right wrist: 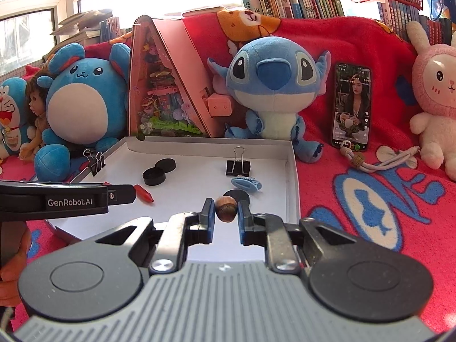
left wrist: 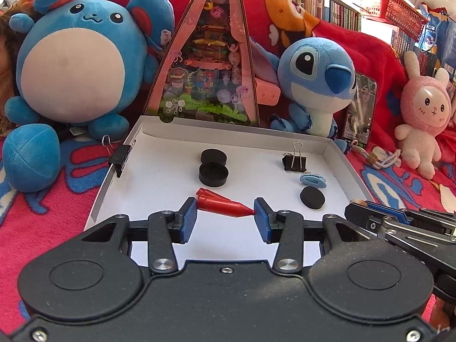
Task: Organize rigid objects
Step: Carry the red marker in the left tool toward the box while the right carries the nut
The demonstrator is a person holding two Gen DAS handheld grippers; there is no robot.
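A shallow white box lid (left wrist: 159, 176) lies on the red blanket. In it are two black round caps (left wrist: 213, 168), a red clip (left wrist: 222, 203), a black binder clip (left wrist: 295, 161), a blue toothed disc (left wrist: 313, 180) and a black disc (left wrist: 312, 197). My left gripper (left wrist: 225, 219) is open, low over the lid's near part, its pads on either side of the red clip. My right gripper (right wrist: 225, 216) is shut on a brown nut-like object (right wrist: 226, 209) above the lid's (right wrist: 293, 188) near right corner, just before the black disc (right wrist: 236, 195).
Another binder clip (left wrist: 121, 156) is clamped on the lid's left wall. Plush toys (right wrist: 273, 85), a triangular toy box (left wrist: 211, 65) and a phone (right wrist: 352, 105) stand behind the lid. A corded strap (right wrist: 379, 162) lies right of it. Bookshelves are at the back.
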